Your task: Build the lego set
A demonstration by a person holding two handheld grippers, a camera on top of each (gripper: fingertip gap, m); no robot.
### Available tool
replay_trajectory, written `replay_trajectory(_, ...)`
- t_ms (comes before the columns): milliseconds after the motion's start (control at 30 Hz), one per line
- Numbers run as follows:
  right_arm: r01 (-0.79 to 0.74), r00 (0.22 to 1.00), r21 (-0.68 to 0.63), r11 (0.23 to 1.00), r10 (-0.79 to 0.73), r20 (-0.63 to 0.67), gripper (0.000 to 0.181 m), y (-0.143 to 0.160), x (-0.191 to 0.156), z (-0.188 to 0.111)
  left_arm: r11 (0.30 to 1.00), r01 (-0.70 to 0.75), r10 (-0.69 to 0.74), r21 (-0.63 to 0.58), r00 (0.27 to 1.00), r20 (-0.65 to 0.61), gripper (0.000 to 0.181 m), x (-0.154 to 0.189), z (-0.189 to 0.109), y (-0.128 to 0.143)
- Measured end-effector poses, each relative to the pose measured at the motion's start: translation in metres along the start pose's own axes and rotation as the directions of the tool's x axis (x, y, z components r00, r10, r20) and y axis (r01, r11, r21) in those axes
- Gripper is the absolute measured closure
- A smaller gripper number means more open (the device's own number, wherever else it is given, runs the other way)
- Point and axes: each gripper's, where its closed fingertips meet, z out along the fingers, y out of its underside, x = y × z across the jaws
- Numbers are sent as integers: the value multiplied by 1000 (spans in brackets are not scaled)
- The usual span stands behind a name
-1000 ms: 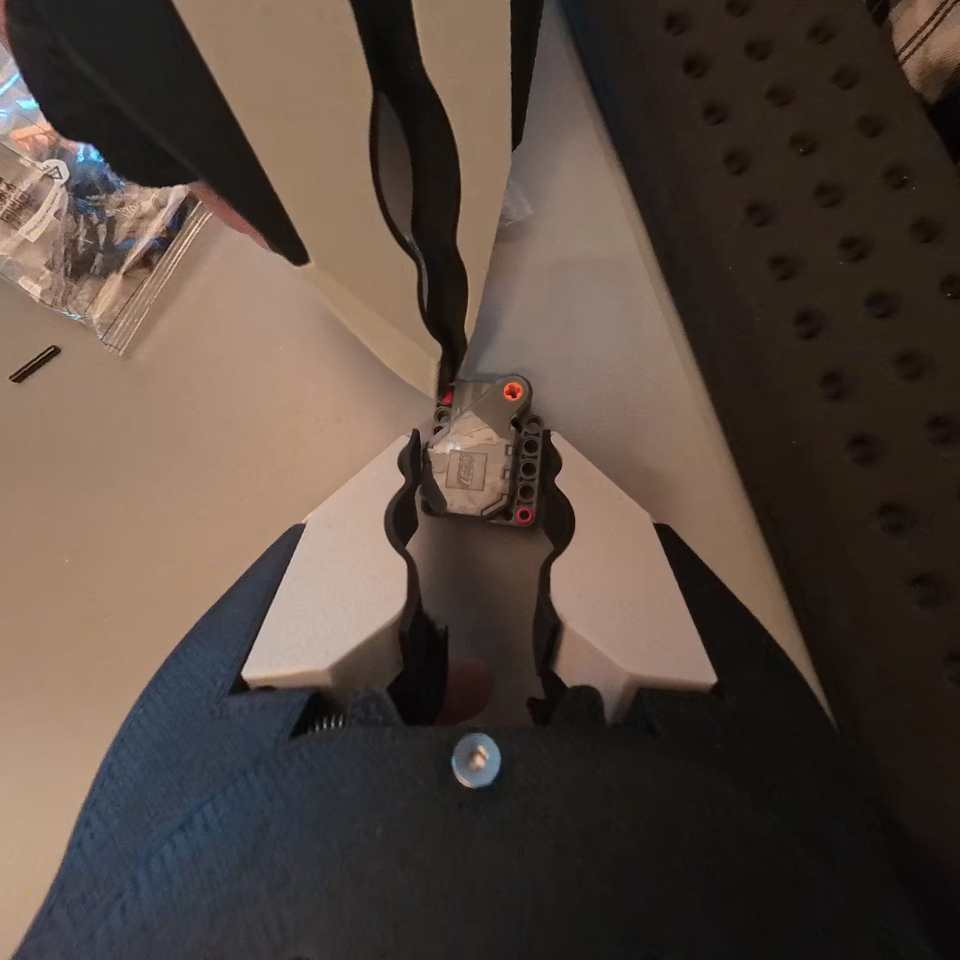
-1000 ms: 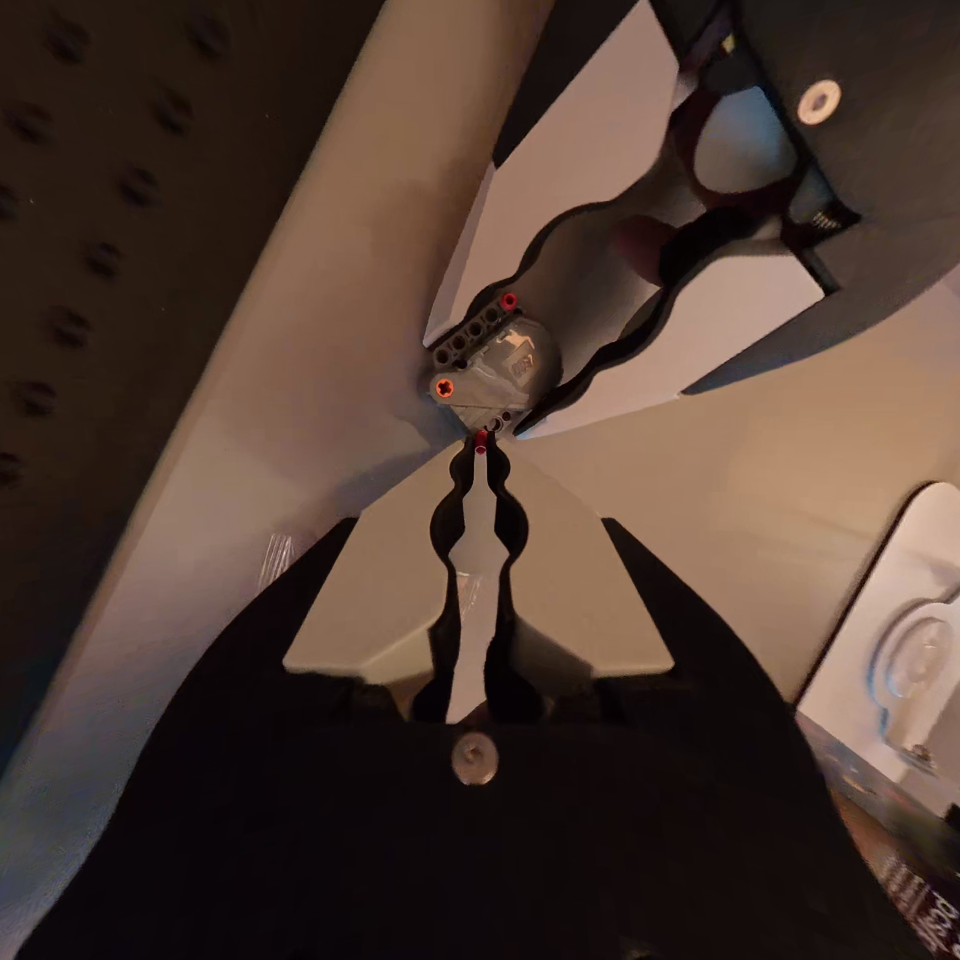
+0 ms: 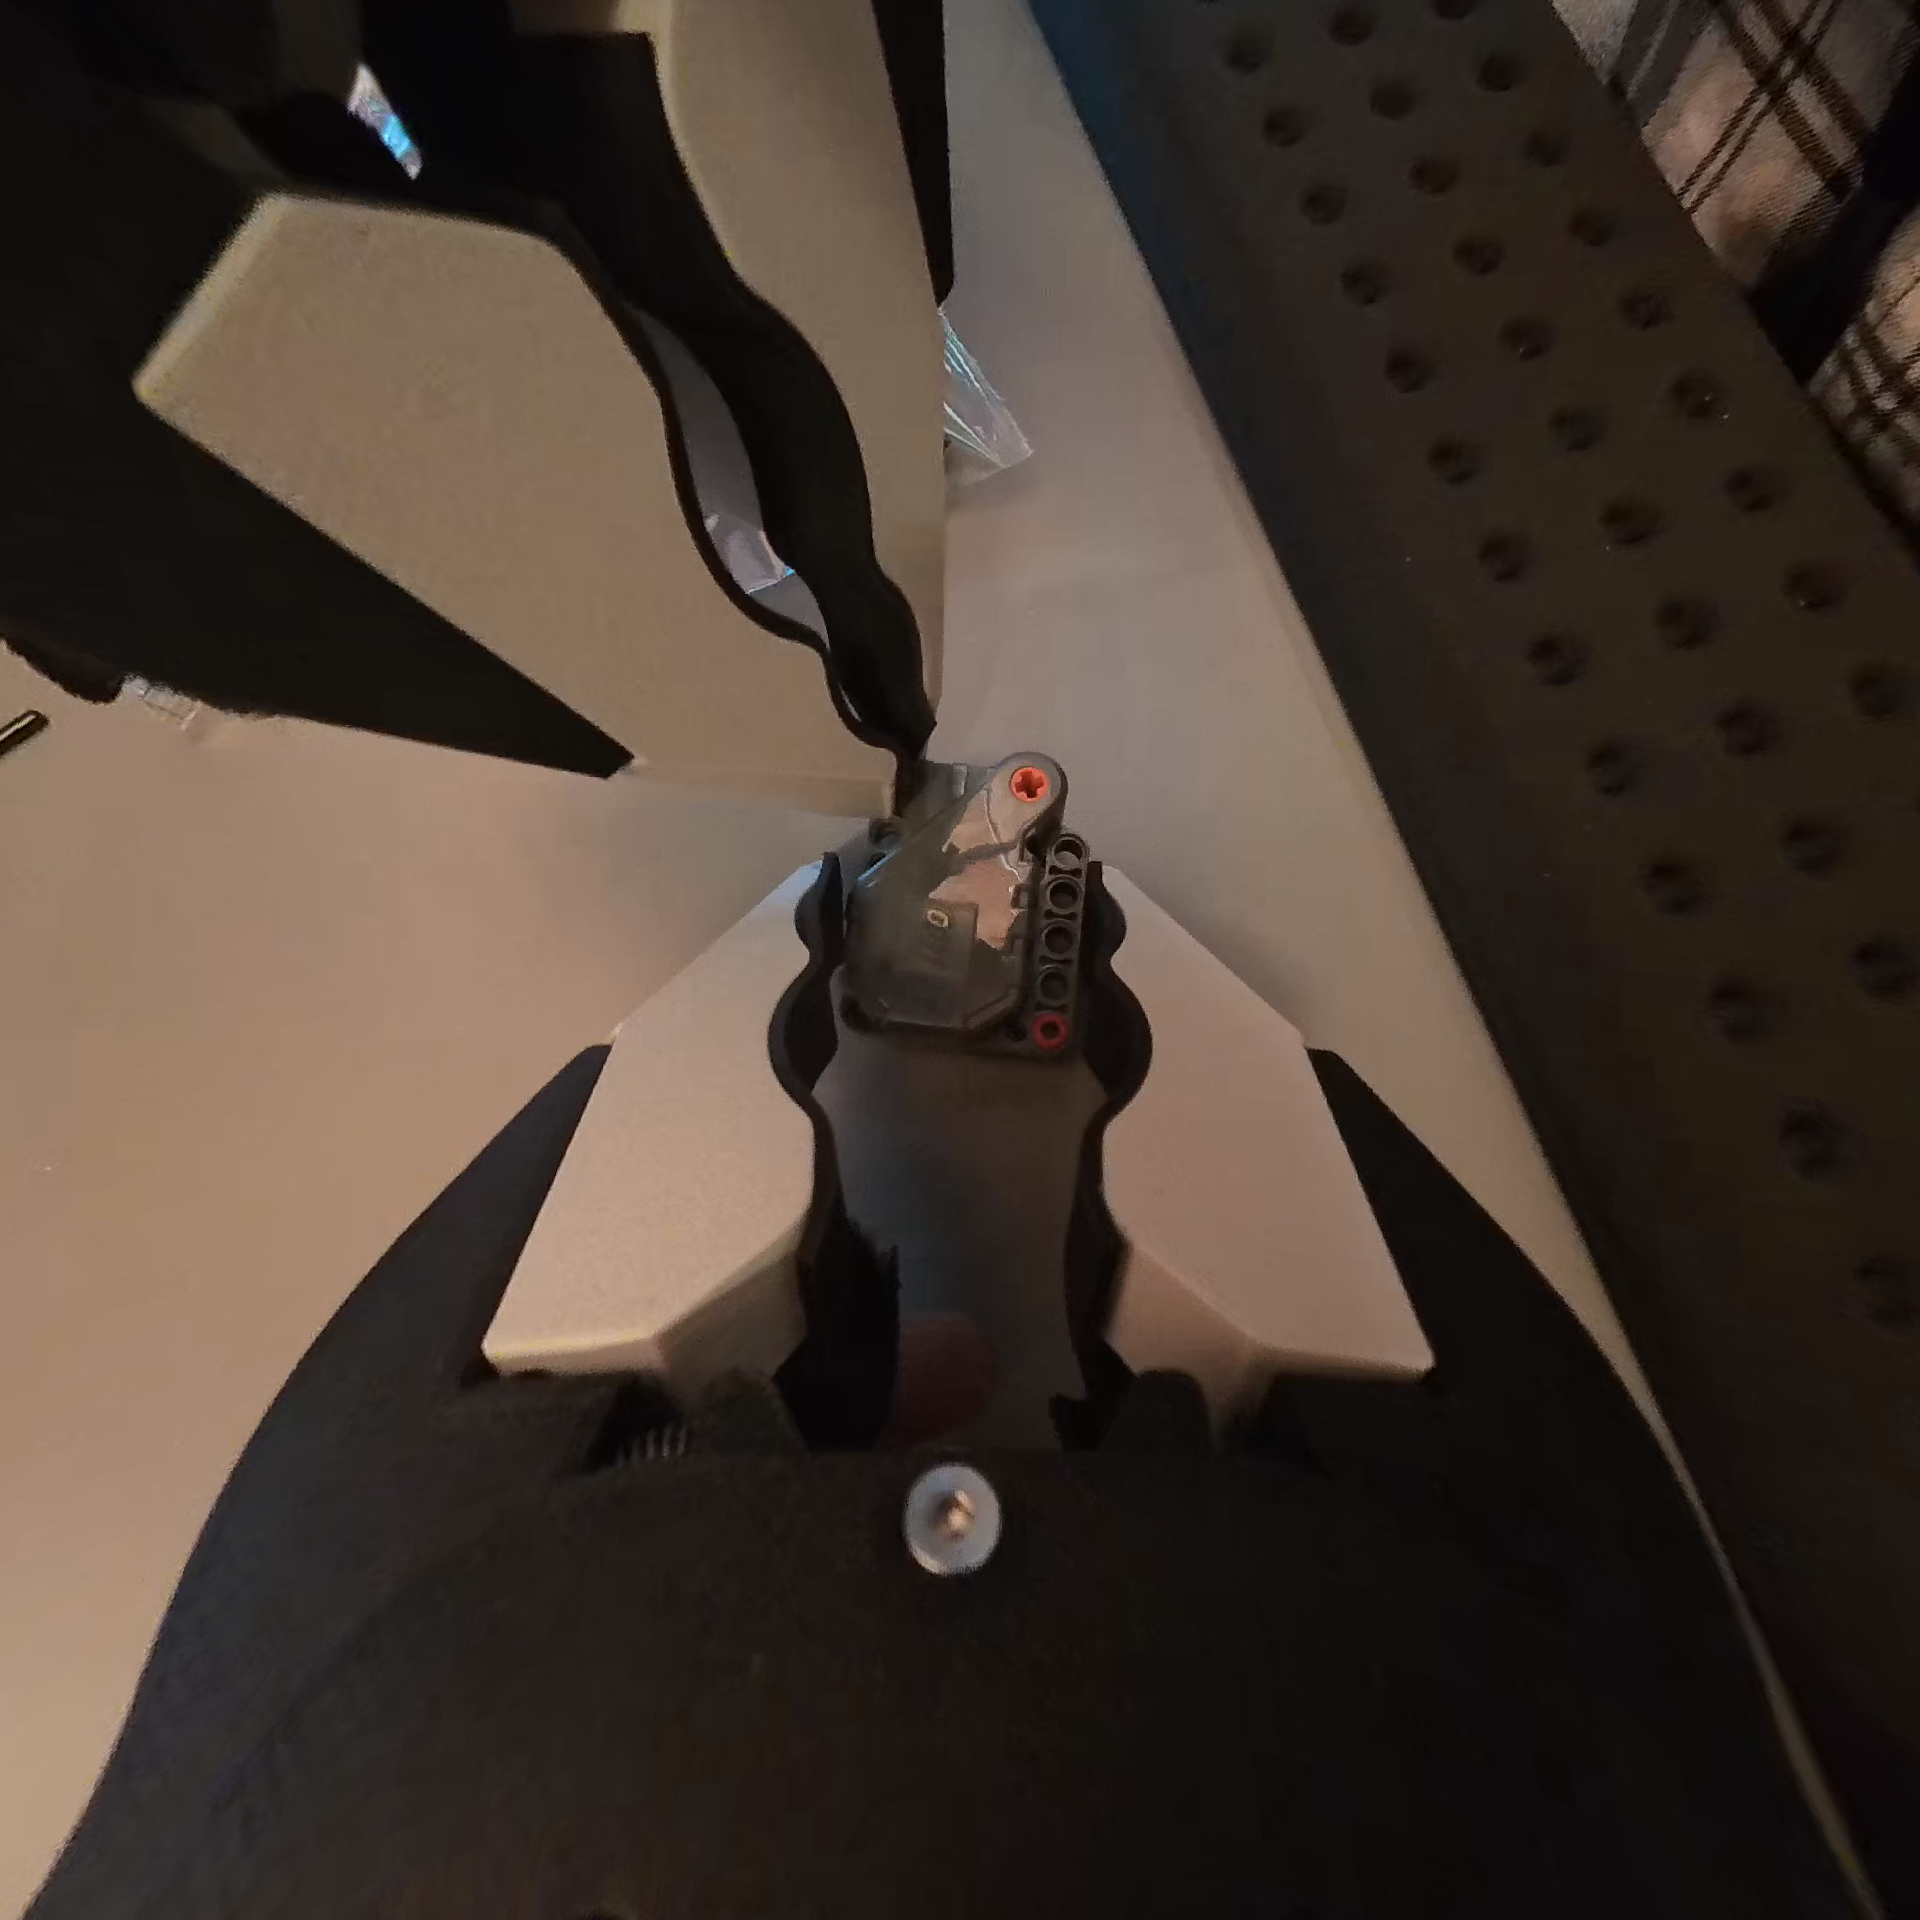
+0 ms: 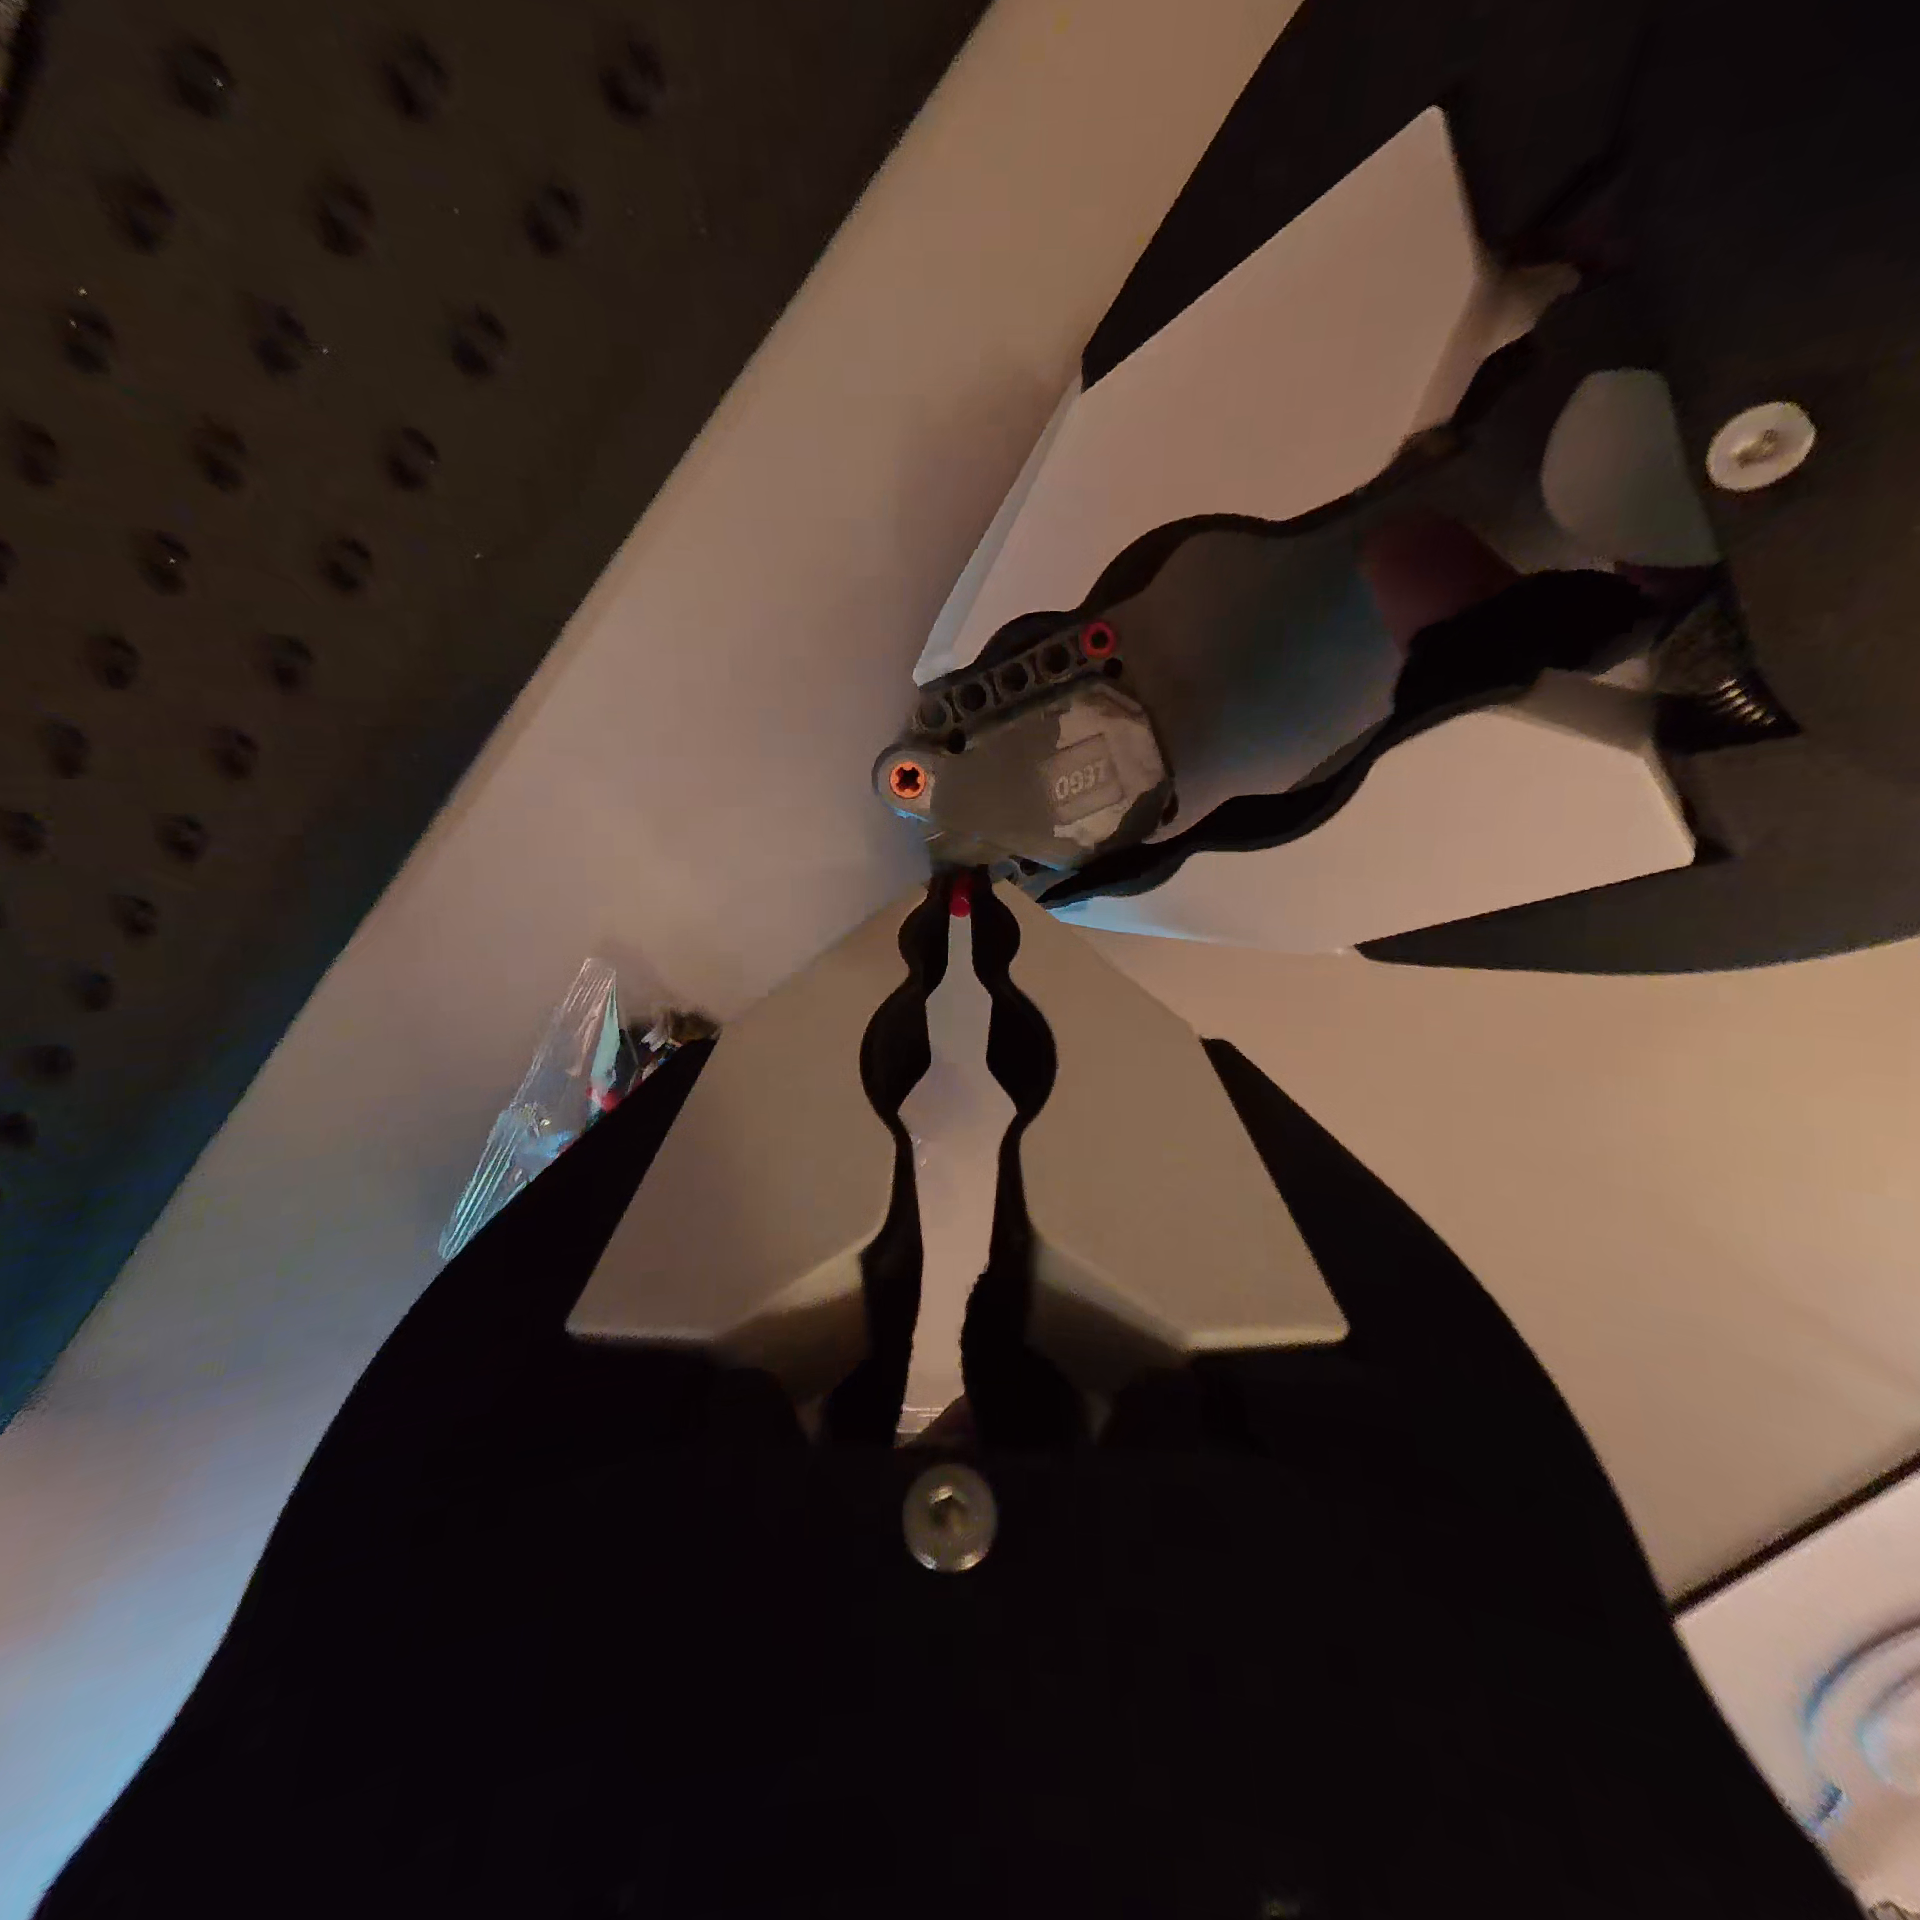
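My left gripper is shut on a grey lego assembly with a black holed beam and an orange-red axle end. The assembly also shows in the right wrist view, held by the left gripper coming in from the upper right. My right gripper is shut on a small red pin, whose tip touches the lower edge of the assembly. In the left wrist view the right gripper reaches down from the top left and meets the assembly's top left corner.
A dark perforated panel runs along the table's far side, also in the right wrist view. A clear bag of parts lies by the panel. A small black pin lies at left. A white packaging insert sits at lower right. Only a small space, under 4 cm, lies between the two pairs of fingers.
Both grippers have moved closer together. The red pin's tip now touches the assembly's edge. The right gripper fills more of the left wrist view and hides the large bag at left.
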Motion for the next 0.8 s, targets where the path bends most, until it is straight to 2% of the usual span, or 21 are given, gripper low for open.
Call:
replay_trajectory(100, -5, 1000, 22, 1000, 5, -6, 180, 0, 0, 0, 1000, 0, 0, -1, 1000, 0, 137, 0, 0, 0)
replay_trajectory(267, -66, 998, 140, 988, 65, 9, 179, 1, 1, -1, 1000, -4, 4, 2, 1000, 1, 137, 0, 1, 0)
replay_trajectory(533, -133, 989, 239, 962, 145, -36, 179, 5, 2, -2, 1000, -2, 2, 11, 1000, 4, 137, -2, 2, -1)
replay_trajectory(700, -107, 988, 192, 976, 126, -88, 179, 5, 2, -1, 1000, -2, 2, 13, 1000, 2, 137, -2, 2, -1)
replay_trajectory(800, -68, 988, 100, 993, 80, -130, 179, 6, 1, -1, 1000, -3, 3, 14, 1000, 0, 137, -2, 3, -1)
